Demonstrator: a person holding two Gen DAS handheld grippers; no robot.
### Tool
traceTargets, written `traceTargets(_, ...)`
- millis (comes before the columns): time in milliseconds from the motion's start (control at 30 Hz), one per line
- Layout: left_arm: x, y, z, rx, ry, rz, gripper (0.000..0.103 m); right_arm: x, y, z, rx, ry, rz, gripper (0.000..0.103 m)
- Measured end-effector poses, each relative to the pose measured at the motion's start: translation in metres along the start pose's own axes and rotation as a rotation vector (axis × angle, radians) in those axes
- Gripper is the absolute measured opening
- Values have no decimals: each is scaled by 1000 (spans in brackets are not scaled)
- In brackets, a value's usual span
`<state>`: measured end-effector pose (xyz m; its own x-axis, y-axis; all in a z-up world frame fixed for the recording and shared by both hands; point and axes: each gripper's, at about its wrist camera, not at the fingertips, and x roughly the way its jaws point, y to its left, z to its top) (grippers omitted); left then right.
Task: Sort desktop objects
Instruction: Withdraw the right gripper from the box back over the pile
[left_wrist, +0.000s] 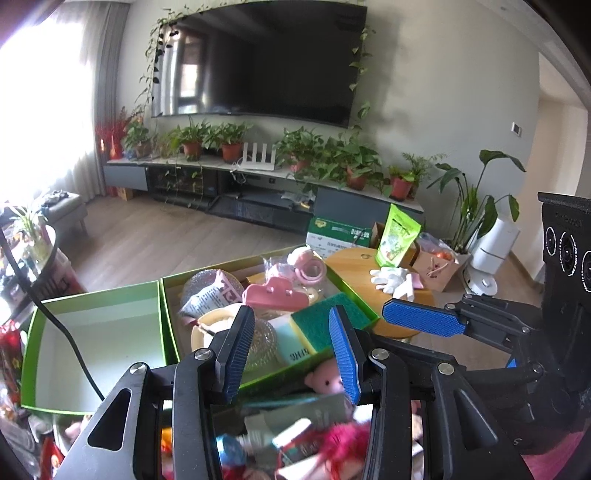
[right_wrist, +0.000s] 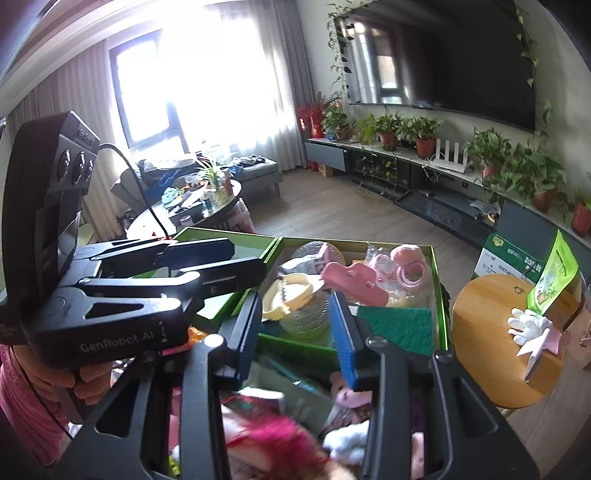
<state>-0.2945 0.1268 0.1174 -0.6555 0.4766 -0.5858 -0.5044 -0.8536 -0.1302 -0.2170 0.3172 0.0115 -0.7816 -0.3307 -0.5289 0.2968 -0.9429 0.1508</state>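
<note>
The left tongs (left_wrist: 291, 354) are hanging released over the near edge of a full green box (left_wrist: 364, 308), with nothing between the blue pads (left_wrist: 345, 350). The right tongs (right_wrist: 301, 332) are also gaping wide and gripping nothing, hovering at the same near edge; from the left wrist view they are showing at the right, one blue pad lying flat beside the box.

The full box is holding a green sponge (left_wrist: 321, 321) in its near right corner, a pink cloud clip (left_wrist: 275, 293) near the middle, a wire scrubber (left_wrist: 262, 345) just beside the left tongs' finger, a yellow ring (right_wrist: 290, 295), a silvery packet (left_wrist: 207, 291) and pink rings (left_wrist: 308, 267) at the far side. An empty green box (left_wrist: 92, 336) is sitting touching it on the left, with a black cable (left_wrist: 62, 332) crossing it.

Below the tongs a jumble of small things is lying blurred: a pink plush (left_wrist: 325, 380) and something with magenta fur (right_wrist: 273, 443).

To the right a round wooden stool (right_wrist: 484, 332) is carrying a white glove (right_wrist: 524, 326) and a green pouch (right_wrist: 552, 284), standing upright.
</note>
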Motion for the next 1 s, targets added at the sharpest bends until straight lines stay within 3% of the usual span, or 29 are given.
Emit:
traceTargets(333,-58,-15,-26,13,-46,6,42,-49,43,-20,-45,-29,38,38)
traceTargets(667,-93,-15,-54,-24,-45,-12,42,-74,76,-45,-77,-10,63,39)
traceTargets(733,-101,-15,-57,-29,-55,-20,42,-79,83,-48,-83,-12,66,46)
traceTargets(1000,-124,-28,-84,-11,-84,-23,42,-97,105,-69,-104,-15,79,47)
